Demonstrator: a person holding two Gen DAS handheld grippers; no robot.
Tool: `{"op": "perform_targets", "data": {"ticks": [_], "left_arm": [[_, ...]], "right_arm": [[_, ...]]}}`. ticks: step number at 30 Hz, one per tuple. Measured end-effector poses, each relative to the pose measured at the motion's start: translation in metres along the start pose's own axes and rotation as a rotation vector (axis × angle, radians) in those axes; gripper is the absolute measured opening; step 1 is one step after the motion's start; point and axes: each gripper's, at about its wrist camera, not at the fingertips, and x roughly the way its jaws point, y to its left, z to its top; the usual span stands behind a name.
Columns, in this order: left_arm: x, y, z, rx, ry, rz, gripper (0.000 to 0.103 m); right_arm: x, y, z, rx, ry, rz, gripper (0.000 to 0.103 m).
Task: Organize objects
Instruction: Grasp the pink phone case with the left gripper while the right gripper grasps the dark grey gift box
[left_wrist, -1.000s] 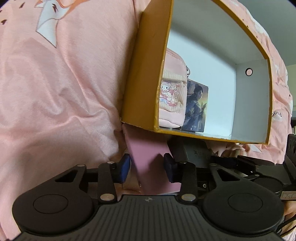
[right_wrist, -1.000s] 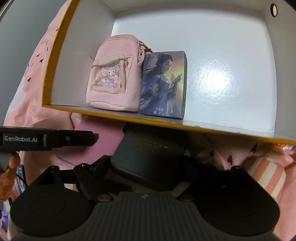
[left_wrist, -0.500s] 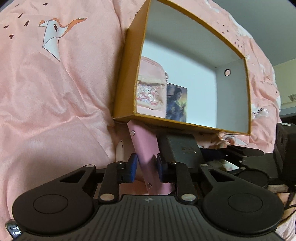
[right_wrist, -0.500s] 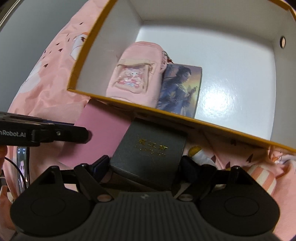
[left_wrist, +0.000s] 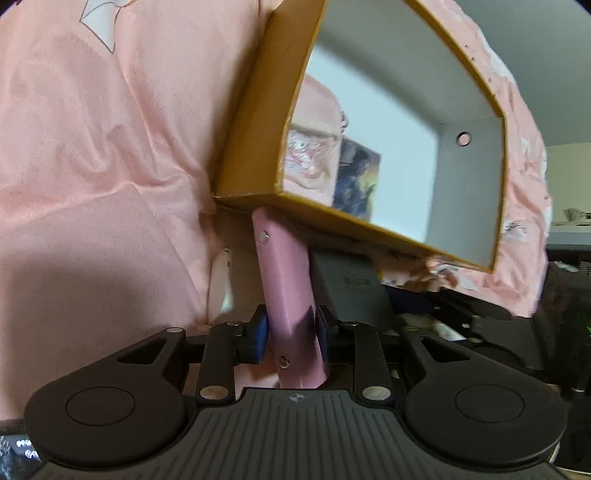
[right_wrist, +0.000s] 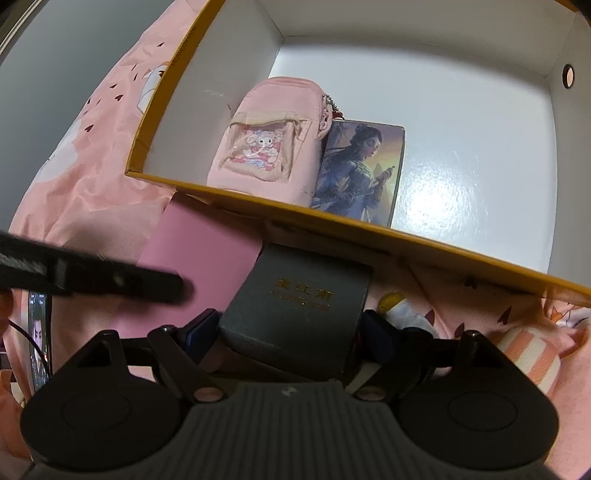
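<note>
My left gripper (left_wrist: 290, 328) is shut on a flat pink case (left_wrist: 286, 280), held edge-up just below the near rim of the orange box (left_wrist: 258, 122). My right gripper (right_wrist: 291, 332) is shut on a dark grey case (right_wrist: 299, 306) with gold lettering, also just in front of that box's near rim (right_wrist: 406, 240). The pink case (right_wrist: 199, 243) lies left of the grey one in the right wrist view. Inside the white-lined box a small pink backpack pouch (right_wrist: 269, 147) and a picture card box (right_wrist: 362, 173) stand side by side at the left.
The box rests on a rumpled pink bedspread (left_wrist: 92, 147). The left gripper's finger (right_wrist: 92, 277) crosses the right wrist view at the left. A phone (right_wrist: 38, 332) lies at the far left. A small white-and-yellow toy (right_wrist: 402, 310) and a striped item (right_wrist: 532, 350) lie at the right.
The left gripper has turned the pink case more edge-on and moved closer to the box. The right gripper has tilted and drawn back slightly, so the box interior shows from higher up.
</note>
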Motion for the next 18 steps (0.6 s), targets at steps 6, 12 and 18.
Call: {"op": "perform_targets", "data": {"ticks": [6,12,18], "left_arm": [[-0.001,-0.007,-0.001,0.048,-0.025,0.029,0.032],[-0.001,-0.007,-0.002,0.073,-0.029,0.029,0.031],[-0.015,-0.007,-0.009,0.093,-0.062,0.013,0.027]], "right_arm": [[0.002,-0.001,0.001,0.004,-0.008,0.005,0.084],[0.003,0.003,-0.001,-0.017,-0.02,-0.003,0.084],[-0.01,0.01,-0.002,-0.053,-0.055,-0.004,0.083]]}}
